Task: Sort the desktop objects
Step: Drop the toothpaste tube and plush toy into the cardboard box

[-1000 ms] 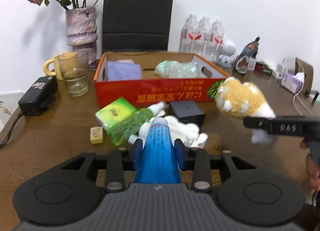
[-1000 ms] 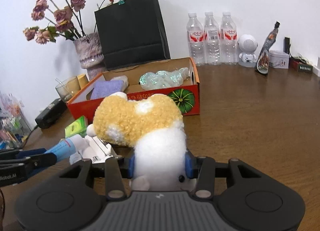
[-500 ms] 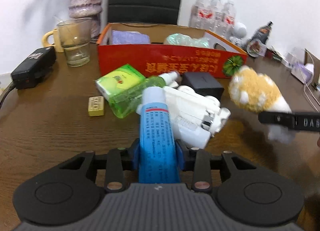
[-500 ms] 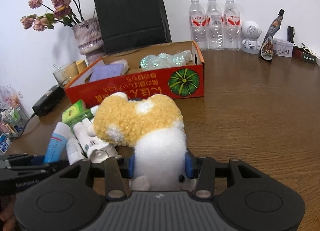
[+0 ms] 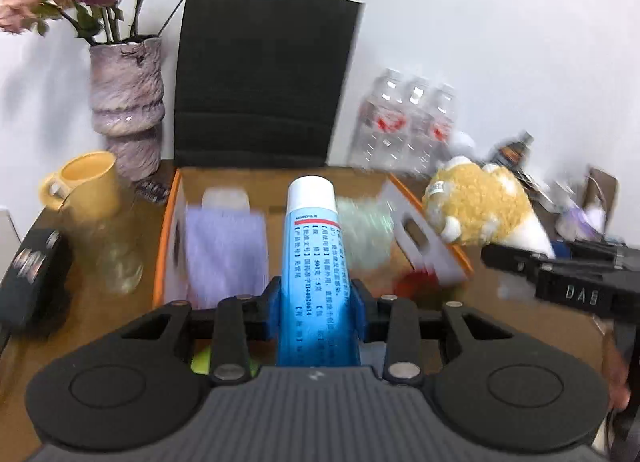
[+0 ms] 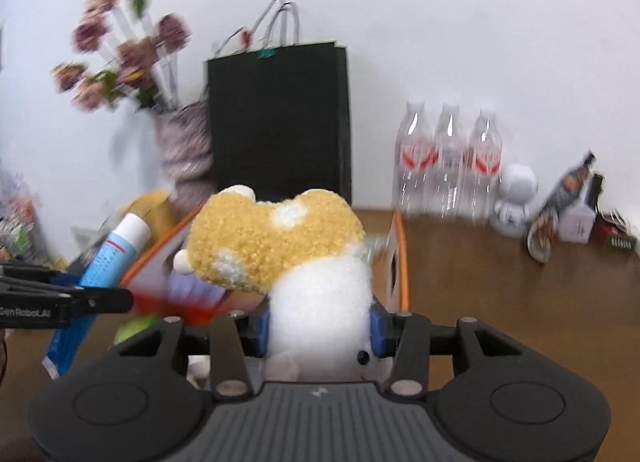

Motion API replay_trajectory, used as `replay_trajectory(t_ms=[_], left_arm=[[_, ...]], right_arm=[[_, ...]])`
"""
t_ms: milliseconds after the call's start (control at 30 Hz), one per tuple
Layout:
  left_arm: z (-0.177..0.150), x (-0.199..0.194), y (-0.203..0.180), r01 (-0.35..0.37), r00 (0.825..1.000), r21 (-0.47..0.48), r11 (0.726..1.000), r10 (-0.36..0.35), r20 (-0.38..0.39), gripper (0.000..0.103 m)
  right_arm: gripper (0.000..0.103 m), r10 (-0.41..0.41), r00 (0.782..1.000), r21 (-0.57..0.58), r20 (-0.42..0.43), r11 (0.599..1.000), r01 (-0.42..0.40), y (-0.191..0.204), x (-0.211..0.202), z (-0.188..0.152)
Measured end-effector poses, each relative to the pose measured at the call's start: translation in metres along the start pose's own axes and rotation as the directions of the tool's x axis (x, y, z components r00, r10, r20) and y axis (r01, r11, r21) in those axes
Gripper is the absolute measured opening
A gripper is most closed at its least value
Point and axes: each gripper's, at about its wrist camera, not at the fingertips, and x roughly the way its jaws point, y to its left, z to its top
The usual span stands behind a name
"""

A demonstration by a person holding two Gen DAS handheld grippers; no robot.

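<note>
Left gripper (image 5: 316, 310) clamps blue tube (image 5: 314, 262); right gripper (image 6: 318, 328) clamps plush toy (image 6: 280, 246), eye only right view.

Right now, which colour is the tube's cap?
White; the tube is blue. The left wrist view shows it best.

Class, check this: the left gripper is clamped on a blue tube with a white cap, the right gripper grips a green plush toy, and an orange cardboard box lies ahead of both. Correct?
Not quite. The plush toy in the right gripper is yellow and white, not green, as the right wrist view shows. The left gripper does clamp the blue tube, and the orange cardboard box lies ahead.
</note>
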Motion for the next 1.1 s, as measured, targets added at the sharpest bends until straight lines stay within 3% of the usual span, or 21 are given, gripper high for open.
replay_trajectory(t_ms=[100, 167, 300, 367, 433, 500, 567, 600, 700, 800, 933, 1100], left_arm=[[0.049, 0.07, 0.0, -0.03, 0.996, -0.044, 0.999, 0.026, -0.086, 0.036], [0.064, 0.118, 0.005, -0.066, 0.986, -0.1, 0.993, 0.049, -0.161, 0.036], [0.073, 0.184, 0.004, -0.164, 0.962, -0.025, 0.986, 0.154, -0.224, 0.036], [0.073, 0.199, 0.009, -0.173, 0.954, -0.033, 0.984, 0.159, -0.253, 0.036], [0.073, 0.211, 0.014, -0.177, 0.949, -0.055, 0.983, 0.156, -0.274, 0.046], [0.075, 0.206, 0.019, -0.172, 0.956, -0.063, 0.983, 0.152, -0.252, 0.051], [0.077, 0.197, 0.024, -0.171, 0.962, -0.065, 0.983, 0.152, -0.228, 0.065], [0.078, 0.191, 0.027, -0.171, 0.964, -0.064, 0.983, 0.154, -0.215, 0.072], [0.082, 0.174, 0.032, -0.185, 0.962, -0.069, 0.98, 0.167, -0.214, 0.073], [0.084, 0.16, 0.037, -0.218, 0.959, -0.082, 0.973, 0.197, -0.204, 0.082], [0.069, 0.14, 0.03, -0.23, 0.95, -0.041, 0.972, 0.215, -0.226, 0.082], [0.043, 0.111, 0.011, -0.221, 0.951, -0.015, 0.975, 0.212, -0.223, 0.086]], right_arm=[[0.044, 0.007, 0.997, 0.073, -0.077, 0.997, -0.002, -0.011, 0.058, 0.046], [0.044, -0.01, 0.989, 0.082, -0.145, 0.996, 0.022, -0.015, 0.099, 0.059], [0.044, -0.091, 0.964, 0.005, -0.248, 0.995, 0.095, -0.007, 0.162, 0.071], [0.048, -0.13, 0.947, -0.03, -0.292, 0.991, 0.127, -0.005, 0.189, 0.073], [0.053, -0.164, 0.93, -0.057, -0.329, 0.986, 0.154, -0.005, 0.209, 0.069], [0.063, -0.176, 0.926, -0.058, -0.335, 0.984, 0.167, -0.005, 0.215, 0.067], [0.075, -0.171, 0.932, -0.058, -0.319, 0.985, 0.161, -0.005, 0.211, 0.069], [0.076, -0.166, 0.937, -0.056, -0.308, 0.986, 0.157, -0.005, 0.207, 0.071], [0.077, -0.161, 0.946, -0.033, -0.283, 0.987, 0.158, -0.008, 0.192, 0.081], [0.079, -0.149, 0.942, -0.047, -0.302, 0.989, 0.141, -0.005, 0.181, 0.082], [0.079, -0.128, 0.939, -0.062, -0.321, 0.992, 0.114, 0.003, 0.16, 0.071], [0.081, -0.1, 0.95, -0.042, -0.296, 0.995, 0.092, 0.014, 0.119, 0.053]])
